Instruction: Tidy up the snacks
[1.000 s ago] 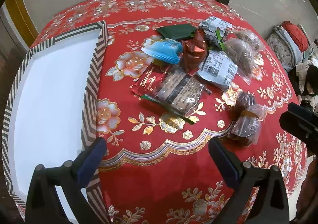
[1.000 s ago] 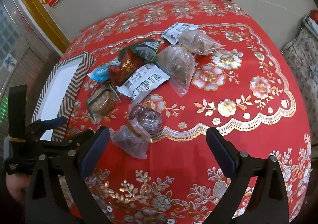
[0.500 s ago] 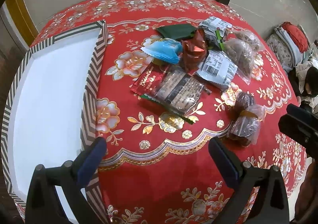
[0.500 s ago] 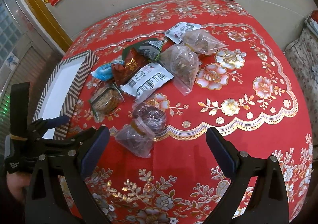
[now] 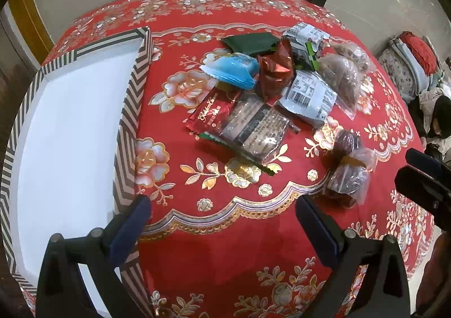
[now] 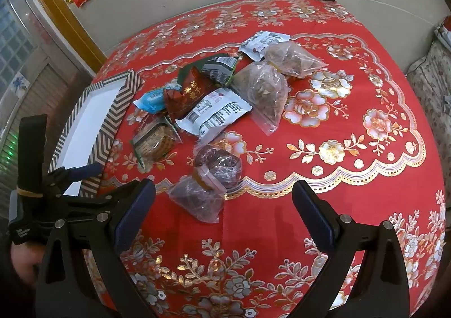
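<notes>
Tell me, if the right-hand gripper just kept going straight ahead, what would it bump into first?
Probably the clear bags of dark snacks, the nearest thing ahead of the open right gripper, slightly left of its centre line. Depth is hard to judge; it might touch the red tablecloth first.

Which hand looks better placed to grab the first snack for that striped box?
Probably the right gripper: the clear bag of dark snacks lies just ahead of its open fingers. The left gripper hangs beside the striped box.

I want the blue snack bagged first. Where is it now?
The blue packet lies at the pile's left edge in both views, nearest the striped tray, touching the dark red foil packet.
</notes>
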A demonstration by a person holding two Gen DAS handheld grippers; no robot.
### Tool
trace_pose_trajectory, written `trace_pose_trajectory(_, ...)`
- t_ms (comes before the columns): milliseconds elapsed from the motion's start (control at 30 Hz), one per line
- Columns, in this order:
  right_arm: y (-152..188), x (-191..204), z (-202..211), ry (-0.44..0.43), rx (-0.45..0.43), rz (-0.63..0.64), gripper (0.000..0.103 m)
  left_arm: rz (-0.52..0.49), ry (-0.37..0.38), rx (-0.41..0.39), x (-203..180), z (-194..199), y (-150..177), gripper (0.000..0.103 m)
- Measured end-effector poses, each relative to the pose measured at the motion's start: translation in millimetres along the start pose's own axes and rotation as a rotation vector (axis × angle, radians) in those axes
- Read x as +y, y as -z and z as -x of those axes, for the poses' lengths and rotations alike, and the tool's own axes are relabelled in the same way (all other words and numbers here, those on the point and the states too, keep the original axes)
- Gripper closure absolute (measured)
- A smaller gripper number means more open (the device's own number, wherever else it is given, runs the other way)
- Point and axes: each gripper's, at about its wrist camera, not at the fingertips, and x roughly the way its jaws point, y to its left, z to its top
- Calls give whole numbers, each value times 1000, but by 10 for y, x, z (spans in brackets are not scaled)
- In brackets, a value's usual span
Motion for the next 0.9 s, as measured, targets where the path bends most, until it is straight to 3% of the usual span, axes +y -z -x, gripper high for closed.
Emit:
trace_pose_trajectory(500, 15, 56, 1, -21, 0, 7, 4, -17, -35, 5, -43, 7, -1, 0)
trace_pose_trajectory(767, -61, 113, -151, -95, 30, -69, 5, -69, -38, -36, -49, 64, 52, 0)
trace_pose_trajectory(867, -68, 199, -284, -75, 68, -60, 11, -106, -50, -67, -70, 110, 48, 0)
trace_pose_trajectory(900, -65, 221, -323, -65, 84, -57, 21, -119, -49, -78, -76, 127, 42, 0)
